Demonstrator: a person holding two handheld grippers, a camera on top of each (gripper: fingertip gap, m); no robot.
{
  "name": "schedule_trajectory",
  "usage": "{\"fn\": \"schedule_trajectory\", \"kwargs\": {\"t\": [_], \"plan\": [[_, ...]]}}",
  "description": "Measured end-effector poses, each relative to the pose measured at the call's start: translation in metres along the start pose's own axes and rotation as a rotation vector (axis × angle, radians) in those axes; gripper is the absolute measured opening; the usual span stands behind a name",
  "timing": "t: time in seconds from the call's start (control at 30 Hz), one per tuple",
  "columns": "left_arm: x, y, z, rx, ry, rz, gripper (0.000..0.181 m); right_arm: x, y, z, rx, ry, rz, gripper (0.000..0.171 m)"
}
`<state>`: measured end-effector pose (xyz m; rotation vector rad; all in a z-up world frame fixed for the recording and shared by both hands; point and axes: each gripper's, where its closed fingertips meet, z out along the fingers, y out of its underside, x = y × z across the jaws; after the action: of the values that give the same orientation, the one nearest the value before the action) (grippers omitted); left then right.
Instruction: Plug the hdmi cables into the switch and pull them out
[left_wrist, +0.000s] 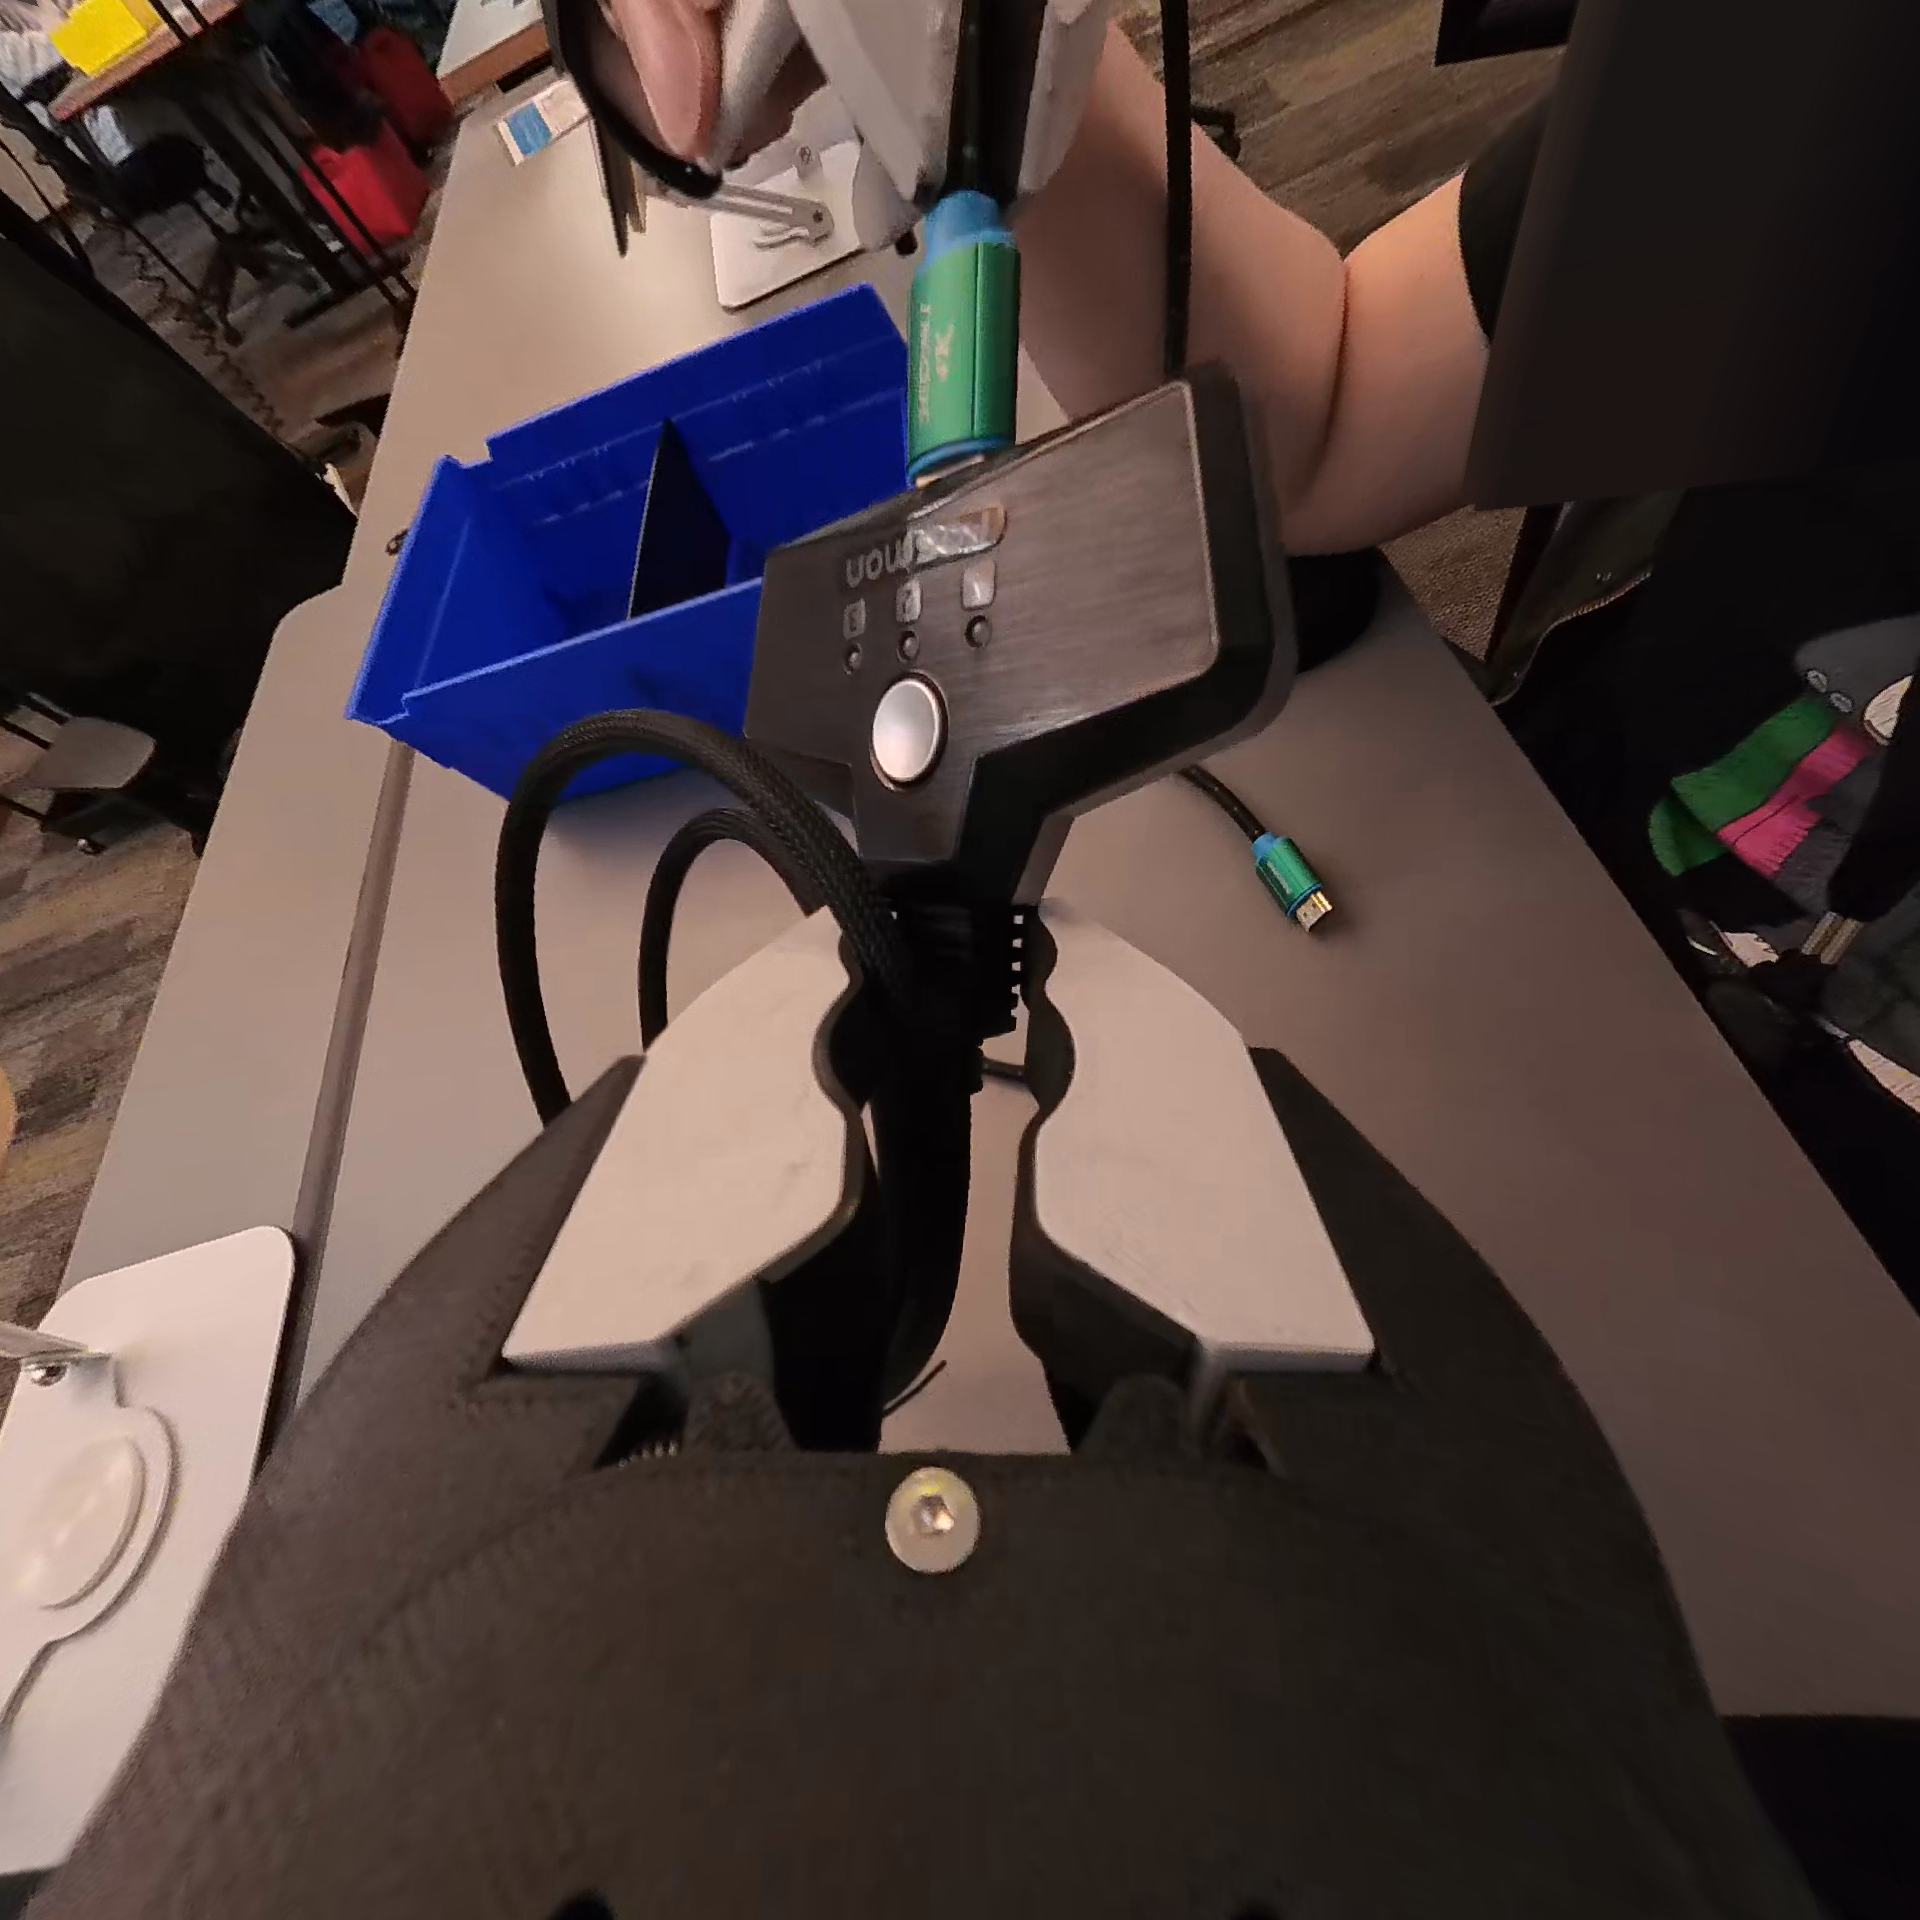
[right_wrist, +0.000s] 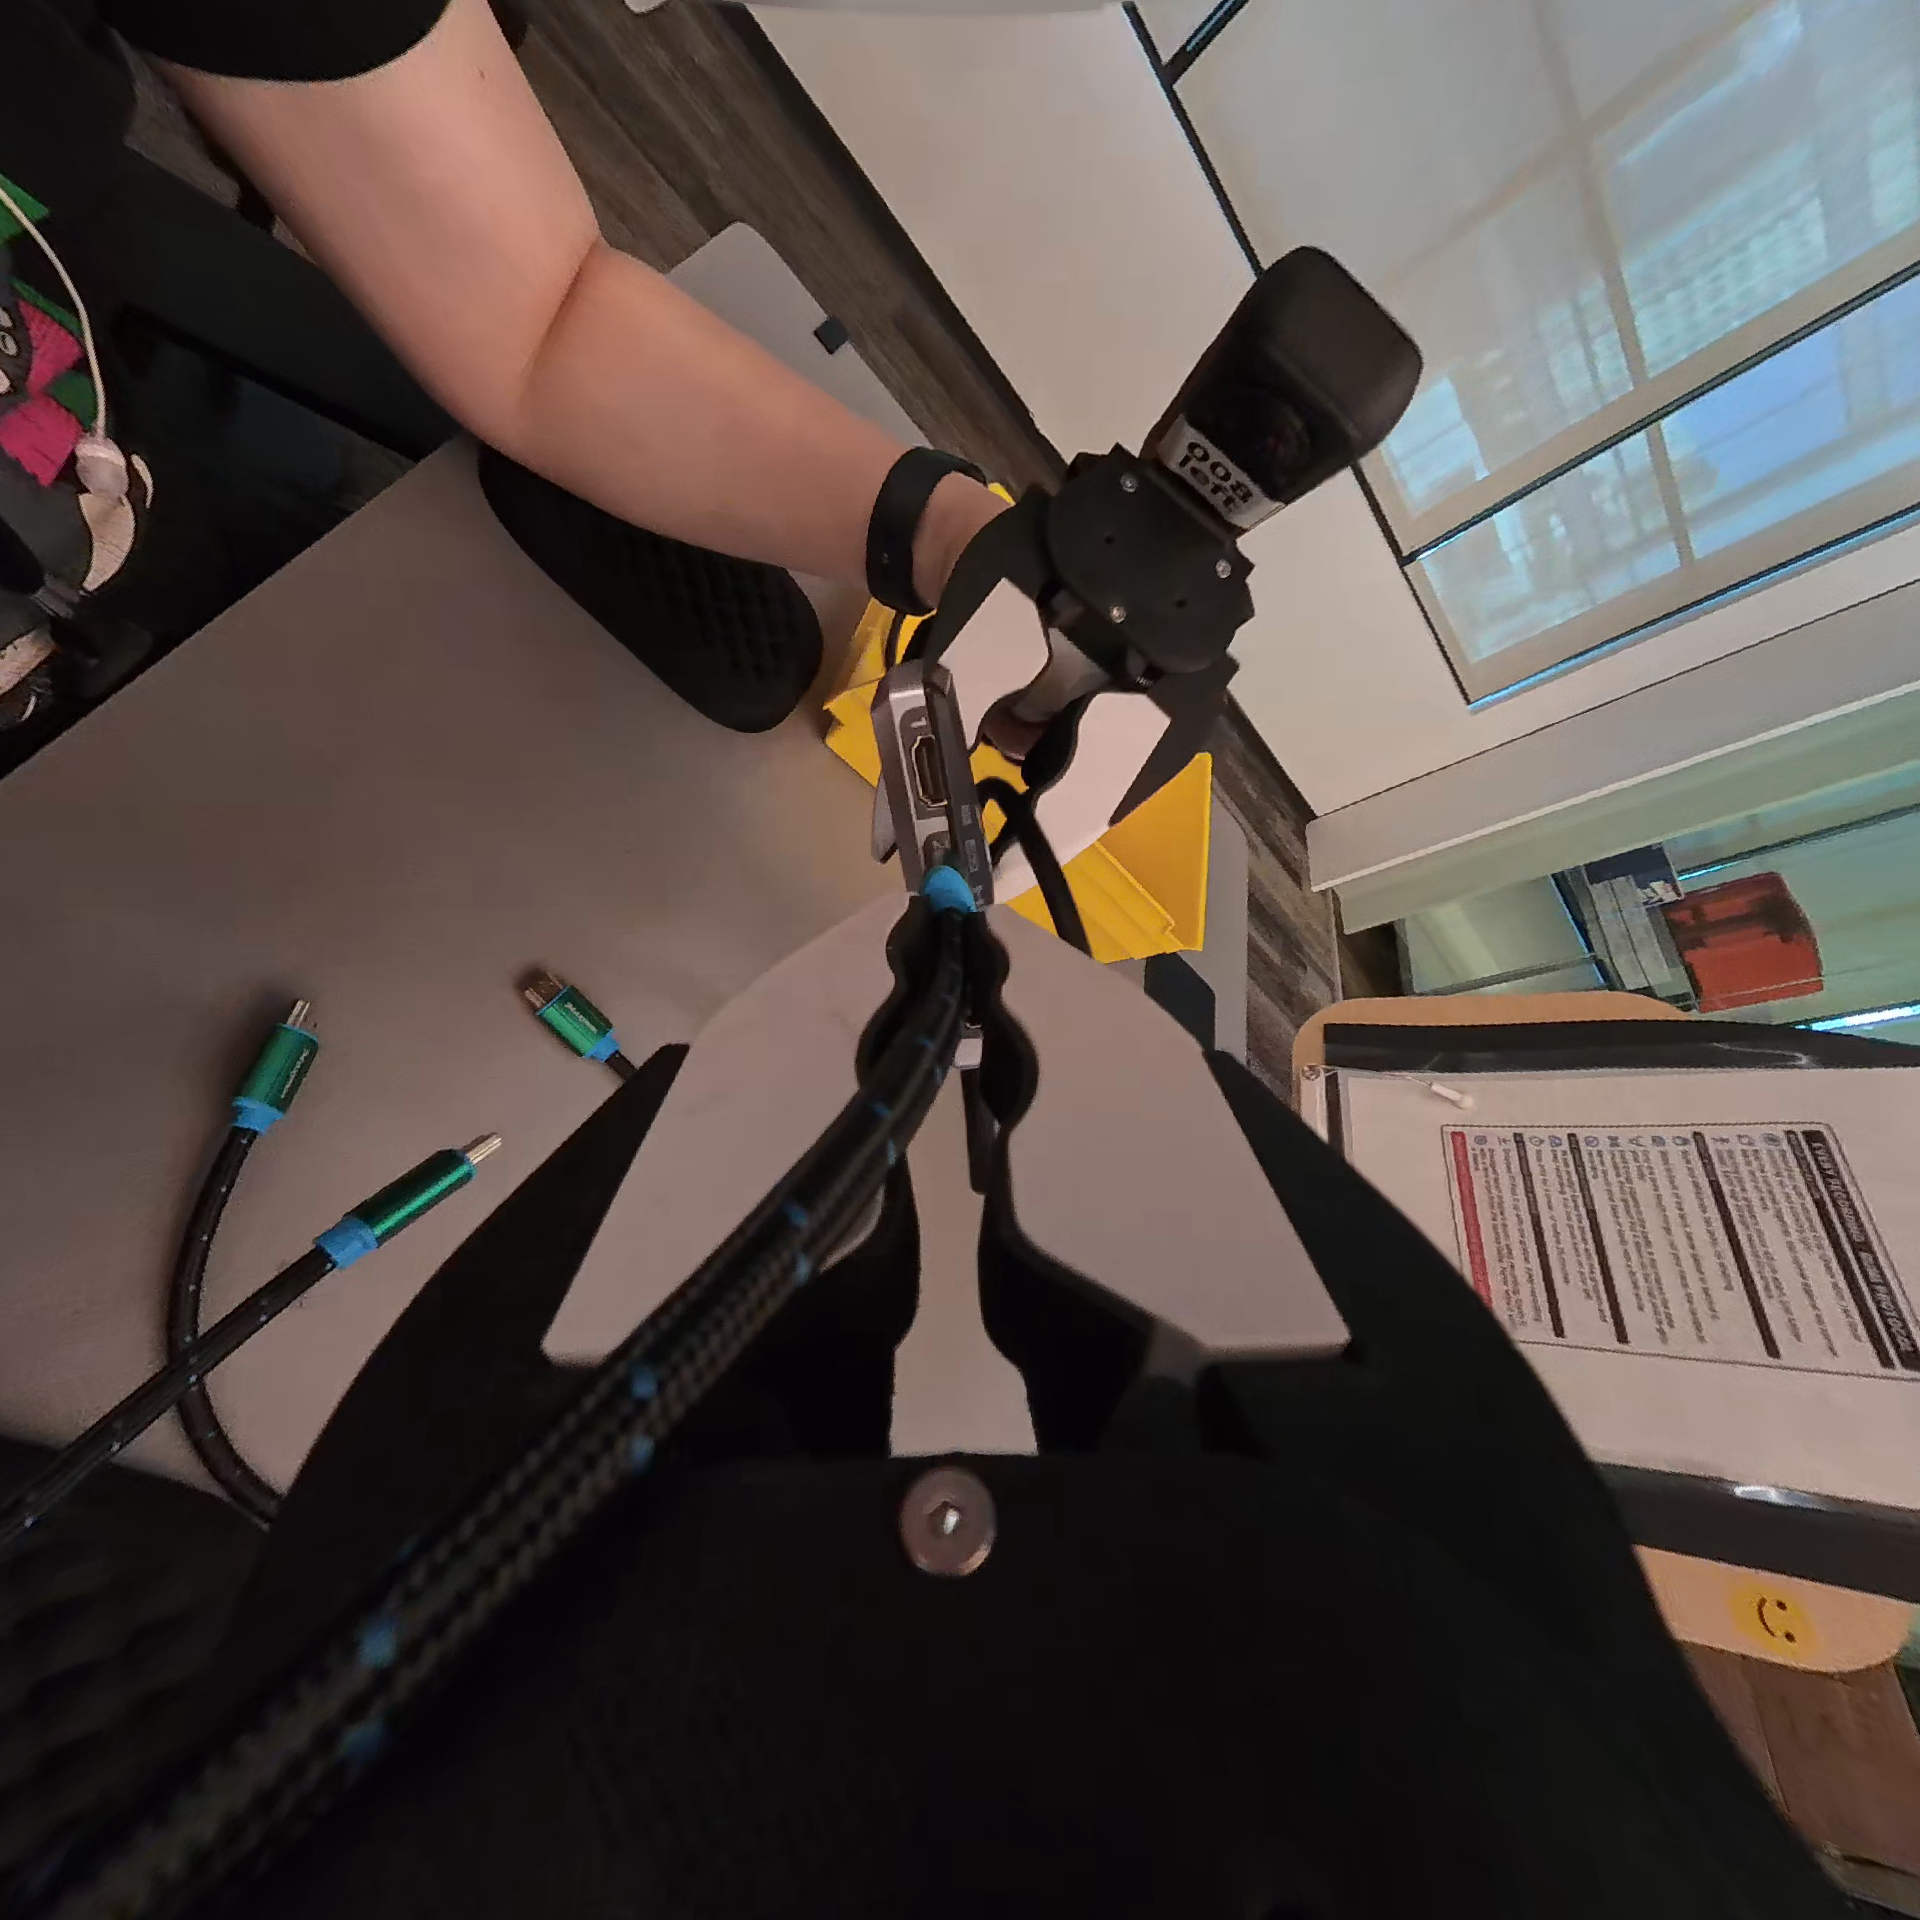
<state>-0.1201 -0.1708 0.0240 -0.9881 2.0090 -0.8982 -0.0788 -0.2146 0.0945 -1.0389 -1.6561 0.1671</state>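
Mid-air plug step: the left gripper (left_wrist: 940, 997) is clamped narrow on the ribbed strain relief and pigtail of the HDMI switch (left_wrist: 1023, 613), holding the switch up just ahead of its fingertips, button face toward its camera. The right gripper (right_wrist: 951, 1023) is closed on a braided cable (right_wrist: 644, 1382) right behind the blue collar of the green connector (left_wrist: 961, 353), which sits at the switch's far edge, straight ahead of the left gripper. The connector's metal tip meets the port edge; whether it is fully seated cannot be told, a sliver of metal seems to show. From the right wrist view, one open port (right_wrist: 928, 774) is just beyond the fingertips, next to the one being used. Three loose green plugs lie on the table (right_wrist: 416, 727) left of the right gripper: (right_wrist: 275, 1060), (right_wrist: 410, 1195), (right_wrist: 571, 1013). A blue bin (left_wrist: 582, 613) sits ahead-left of the left gripper. Judgement: first cable being pushed in or about to be pulled out. Next move likely needs force straight along the port axis, left grip bracing the switch, no twisting.
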Motion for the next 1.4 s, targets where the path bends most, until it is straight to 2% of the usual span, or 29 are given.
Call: {"fn": "schedule_trajectory", "kwargs": {"t": [0.4, 0.53, 0.6, 0.67, 0.8, 0.93, 1.03, 1.23, 1.33, 1.4], "plan": [[-0.003, 0.013, 0.004, -0.040, 0.020, -0.031, 0.023, 0.000, 0.008, 0.007, 0.056, -0.037, 0.040, 0.008], [-0.012, 0.025, 0.011, -0.129, -0.041, -0.021, 0.023, 0.005, 0.024, 0.009, -0.010, -0.017, 0.057, 0.007], [-0.022, 0.030, 0.015, -0.123, -0.080, -0.035, 0.023, 0.011, 0.040, 0.006, -0.049, 0.012, 0.074, 0.009], [-0.034, 0.037, 0.018, -0.124, -0.127, -0.065, 0.023, 0.026, 0.070, -0.006, -0.167, 0.122, 0.087, 0.025], [-0.066, 0.056, 0.009, -0.175, -0.292, -0.163, 0.020, 0.059, 0.152, -0.069, -0.507, 0.410, 0.175, 0.023], [-0.083, 0.076, 0.003, -0.255, -0.399, -0.225, 0.015, 0.084, 0.195, -0.125, -0.575, 0.676, 0.384, 0.021], [-0.090, 0.090, 0.008, -0.287, -0.432, -0.258, 0.015, 0.082, 0.200, -0.120, -0.514, 0.646, 0.409, 0.019], [-0.109, 0.098, 0.003, -0.335, -0.597, -0.238, 0.015, 0.071, 0.196, -0.088, -0.560, 0.512, 0.375, 0.019], [-0.103, 0.076, -0.007, -0.186, -0.520, -0.291, 0.014, 0.065, 0.197, -0.077, -0.563, 0.452, 0.402, 0.018], [-0.100, 0.060, -0.018, -0.082, -0.487, -0.348, 0.014, 0.069, 0.198, -0.075, -0.539, 0.475, 0.430, 0.011]]}}
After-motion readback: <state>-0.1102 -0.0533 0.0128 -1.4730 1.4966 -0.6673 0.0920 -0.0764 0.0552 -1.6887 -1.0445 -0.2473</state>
